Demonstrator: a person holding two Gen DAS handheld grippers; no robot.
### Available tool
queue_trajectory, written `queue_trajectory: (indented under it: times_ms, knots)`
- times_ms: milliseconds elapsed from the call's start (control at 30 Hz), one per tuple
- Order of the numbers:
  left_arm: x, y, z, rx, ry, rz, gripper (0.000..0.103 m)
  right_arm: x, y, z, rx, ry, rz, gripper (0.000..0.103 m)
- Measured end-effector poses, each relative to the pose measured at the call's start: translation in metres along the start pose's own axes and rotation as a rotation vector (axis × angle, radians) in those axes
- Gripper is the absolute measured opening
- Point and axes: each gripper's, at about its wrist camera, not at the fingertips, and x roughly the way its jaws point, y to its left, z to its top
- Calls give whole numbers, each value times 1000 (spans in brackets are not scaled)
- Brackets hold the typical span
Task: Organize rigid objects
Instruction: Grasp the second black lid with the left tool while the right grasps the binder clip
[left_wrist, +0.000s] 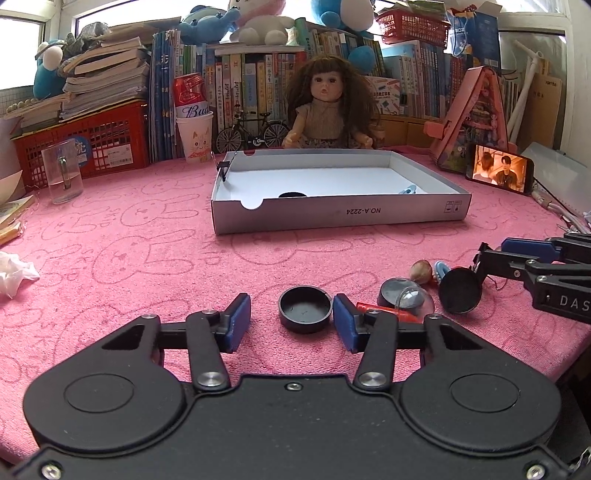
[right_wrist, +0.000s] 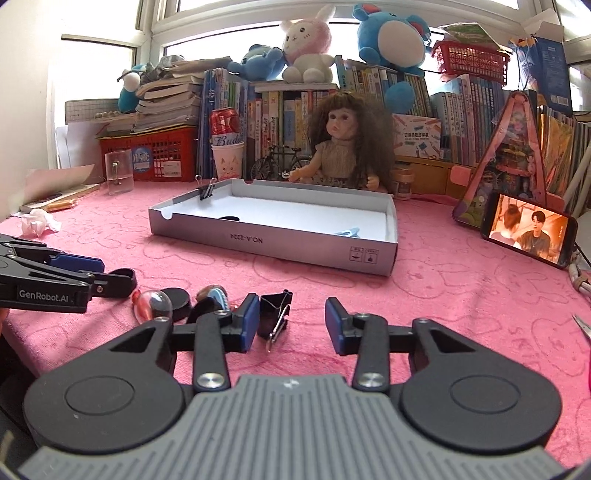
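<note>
A grey cardboard box lid (left_wrist: 340, 212) lies on the pink cloth, also in the right wrist view (right_wrist: 273, 242); it holds a black round cap, a blue clip and a binder clip on its rim. My left gripper (left_wrist: 291, 319) is open around a black round cap (left_wrist: 304, 308) on the cloth. Right of it lie a black disc (left_wrist: 460, 290), a clear dome piece (left_wrist: 412, 299), a nut (left_wrist: 421, 270) and a blue clip (left_wrist: 440, 271). My right gripper (right_wrist: 291, 325) is open, with a black binder clip (right_wrist: 275, 315) between its fingers near the left pad.
A doll (left_wrist: 327, 107), toy bicycle (left_wrist: 253, 134), glass mug (left_wrist: 61, 175), red crate (left_wrist: 85, 146) and books line the back. A phone (right_wrist: 530, 234) leans at the right. Crumpled tissue (left_wrist: 14, 275) lies at the left. Scissors tip (right_wrist: 583, 325) shows at the right edge.
</note>
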Motion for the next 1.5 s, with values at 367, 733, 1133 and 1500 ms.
queue_trajectory:
  times_ms: [367, 733, 1133, 1500]
  knots:
    - [2, 2, 1, -4, -13, 11, 45, -9, -13, -5, 47, 31, -17, 37]
    - [3, 1, -1, -26, -26, 19, 45, 4, -5, -3, 122, 78, 11, 42]
    - [6, -4, -3, -20, -29, 24, 45, 21, 3, 2, 95, 93, -34, 54]
    - [7, -5, -5, -1, -36, 29, 45, 16, -2, -5, 40, 93, -93, 80]
